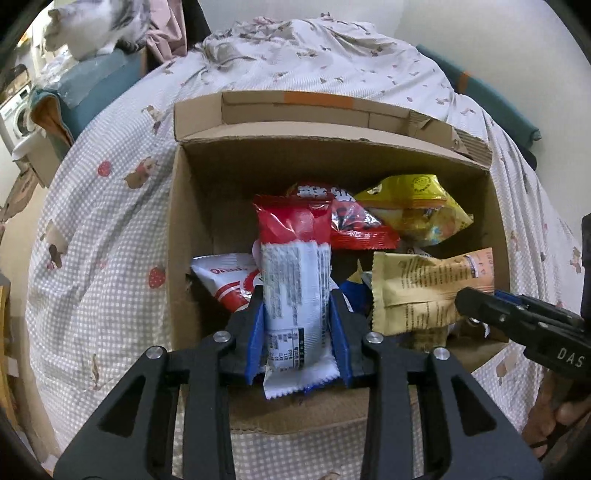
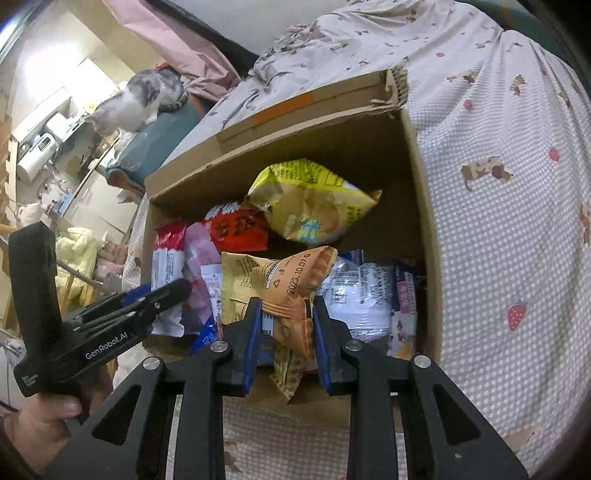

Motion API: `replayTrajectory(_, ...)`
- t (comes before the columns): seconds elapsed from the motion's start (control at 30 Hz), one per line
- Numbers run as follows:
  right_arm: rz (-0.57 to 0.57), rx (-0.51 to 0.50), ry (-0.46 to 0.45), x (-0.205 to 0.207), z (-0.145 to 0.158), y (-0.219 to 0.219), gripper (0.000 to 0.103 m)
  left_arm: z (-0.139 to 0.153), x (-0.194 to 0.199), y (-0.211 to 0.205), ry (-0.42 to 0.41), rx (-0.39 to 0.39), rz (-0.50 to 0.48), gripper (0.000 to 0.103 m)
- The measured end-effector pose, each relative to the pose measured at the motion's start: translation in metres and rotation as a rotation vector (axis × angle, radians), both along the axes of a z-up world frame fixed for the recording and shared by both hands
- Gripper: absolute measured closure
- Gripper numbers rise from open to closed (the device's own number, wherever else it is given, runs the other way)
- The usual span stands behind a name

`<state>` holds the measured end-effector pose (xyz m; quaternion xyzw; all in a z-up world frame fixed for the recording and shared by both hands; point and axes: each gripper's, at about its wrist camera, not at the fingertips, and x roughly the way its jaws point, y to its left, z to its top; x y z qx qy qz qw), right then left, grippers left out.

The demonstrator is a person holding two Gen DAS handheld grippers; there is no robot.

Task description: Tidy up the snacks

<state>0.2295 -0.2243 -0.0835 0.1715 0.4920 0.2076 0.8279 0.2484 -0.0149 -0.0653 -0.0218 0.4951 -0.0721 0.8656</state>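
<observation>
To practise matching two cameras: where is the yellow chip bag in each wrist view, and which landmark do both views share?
Left wrist view: the yellow chip bag lies upper right of centre, at the far right of the box, beside a red packet.
Right wrist view: the yellow chip bag lies just above centre, at the box's far end.
Shared landmark: the cat on the teal cushion, upper left in both.

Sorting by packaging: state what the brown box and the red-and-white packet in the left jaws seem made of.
Brown open-topped box: corrugated cardboard, matt; fluting shows at its torn rim. Red-and-white snack packet: probably thin plastic film, glossy; it glints, crinkles and has a serrated sealed end.
</observation>
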Motion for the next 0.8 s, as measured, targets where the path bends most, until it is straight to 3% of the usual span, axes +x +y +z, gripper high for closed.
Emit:
replayTrajectory(0.03, 0.001, -0.002, 0.002, 0.0, -0.001, 0.0, 0.075, 0.002, -0.001, 0.0, -0.005, 0.003, 0.006, 0.065)
replayTrajectory(0.1, -0.002, -0.001, 0.006, 0.002, -0.001, -0.001, 0.074, 0.007, -0.005, 0.0, -0.032, 0.007, 0.014, 0.034)
replayTrajectory(0.17, -0.011, 0.004, 0.005, 0.003, 0.001, -0.004, 0.072, 0.013, -0.008, 0.0, -0.072, 0.013, 0.017, 0.017)
replayTrajectory(0.47, -0.039, 0.01, -0.018, 0.002, 0.011, -0.011, 0.07, 0.029, -0.016, 0.011, -0.155, 0.015, 0.069, 0.015)
replayTrajectory(0.5, -0.043, 0.001, -0.021, 0.002, 0.012, -0.012, 0.067, 0.03, -0.018, 0.013, -0.16, 0.009, 0.072, 0.015)
replayTrajectory(0.53, -0.044, -0.005, -0.024, 0.002, 0.014, -0.012, 0.05, 0.031, -0.018, 0.015, -0.165, 0.008, 0.078, 0.015)
replayTrajectory(0.57, -0.046, -0.004, -0.033, 0.001, 0.016, -0.013, 0.027, 0.032, -0.021, 0.015, -0.17, 0.013, 0.084, 0.015)
replayTrajectory(0.6, -0.052, -0.007, -0.047, -0.001, 0.019, -0.013, 0.019, 0.034, -0.022, 0.016, -0.177, 0.021, 0.09, 0.015)
replayTrajectory(0.67, -0.061, -0.026, -0.077, -0.004, 0.024, -0.011, 0.016, 0.035, -0.025, 0.016, -0.178, 0.029, 0.094, 0.015)
replayTrajectory(0.8, -0.063, -0.053, -0.121, -0.013, 0.035, -0.008, 0.015, 0.041, -0.034, 0.023, -0.184, 0.016, 0.114, 0.0)
